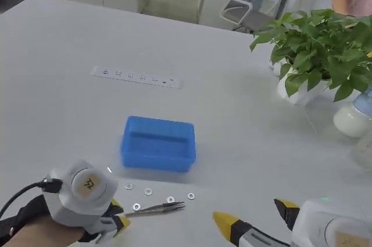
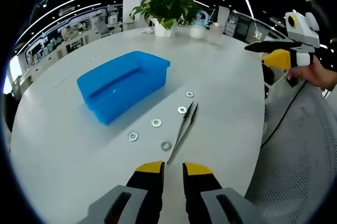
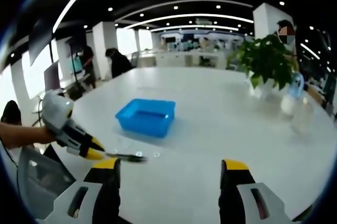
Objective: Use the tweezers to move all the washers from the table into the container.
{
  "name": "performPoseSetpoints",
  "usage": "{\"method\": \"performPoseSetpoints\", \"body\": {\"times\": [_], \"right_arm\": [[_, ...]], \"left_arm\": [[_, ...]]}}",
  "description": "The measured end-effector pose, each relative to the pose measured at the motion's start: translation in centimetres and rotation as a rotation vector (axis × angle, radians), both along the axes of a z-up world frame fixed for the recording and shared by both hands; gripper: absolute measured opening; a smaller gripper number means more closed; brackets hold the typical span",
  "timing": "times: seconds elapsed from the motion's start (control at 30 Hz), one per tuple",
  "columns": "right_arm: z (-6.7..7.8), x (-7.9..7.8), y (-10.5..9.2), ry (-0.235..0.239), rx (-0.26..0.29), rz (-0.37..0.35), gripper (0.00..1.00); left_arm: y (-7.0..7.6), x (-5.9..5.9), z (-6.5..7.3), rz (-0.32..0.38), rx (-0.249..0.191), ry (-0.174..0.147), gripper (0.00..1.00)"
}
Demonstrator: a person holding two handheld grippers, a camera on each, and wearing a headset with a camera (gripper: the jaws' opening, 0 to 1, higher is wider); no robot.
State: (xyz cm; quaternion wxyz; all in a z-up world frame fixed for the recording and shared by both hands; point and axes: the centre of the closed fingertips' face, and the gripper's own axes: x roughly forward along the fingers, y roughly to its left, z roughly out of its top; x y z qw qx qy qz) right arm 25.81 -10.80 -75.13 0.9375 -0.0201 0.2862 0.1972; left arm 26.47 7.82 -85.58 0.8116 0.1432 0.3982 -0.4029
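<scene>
A blue container (image 1: 158,142) sits mid-table. Several small washers (image 1: 148,191) lie on the white table just in front of it; the left gripper view shows them scattered around the tweezers (image 2: 184,126), one washer (image 2: 182,110) touching the tips. My left gripper (image 1: 119,218) is at the bottom left, shut on the tweezers (image 1: 154,208) by their rear end, which points right over the washers. The jaws (image 2: 172,167) pinch that end. My right gripper (image 1: 254,215) hangs open and empty at the bottom right, apart from the washers. Its own view shows the gripper (image 3: 170,165) facing the container (image 3: 146,116).
A white power strip (image 1: 136,77) lies behind the container. A potted plant (image 1: 314,49) and a white bottle (image 1: 353,113) stand at the right edge. An office chair (image 1: 244,3) is beyond the table's far side.
</scene>
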Motion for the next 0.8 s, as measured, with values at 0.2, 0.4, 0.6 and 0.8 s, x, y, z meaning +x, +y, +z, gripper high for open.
{"method": "performPoseSetpoints", "body": {"times": [0.2, 0.4, 0.6, 0.8], "right_arm": [[-0.2, 0.0, 0.0, 0.004, -0.011, 0.003, 0.76], [-0.3, -0.1, 0.2, 0.010, -0.025, 0.017, 0.75], [-0.2, -0.3, 0.6, -0.003, -0.045, 0.040, 0.74], [-0.1, -0.7, 1.6, -0.013, -0.065, 0.100, 0.66]], "left_arm": [[-0.2, 0.5, -0.5, -0.018, 0.004, 0.009, 0.06], [-0.9, -0.1, -0.5, -0.087, 0.010, -0.009, 0.00], [-1.4, -0.9, 0.2, -0.130, 0.006, -0.035, 0.00], [-1.5, -1.4, 2.3, -0.127, -0.011, -0.072, 0.00]]}}
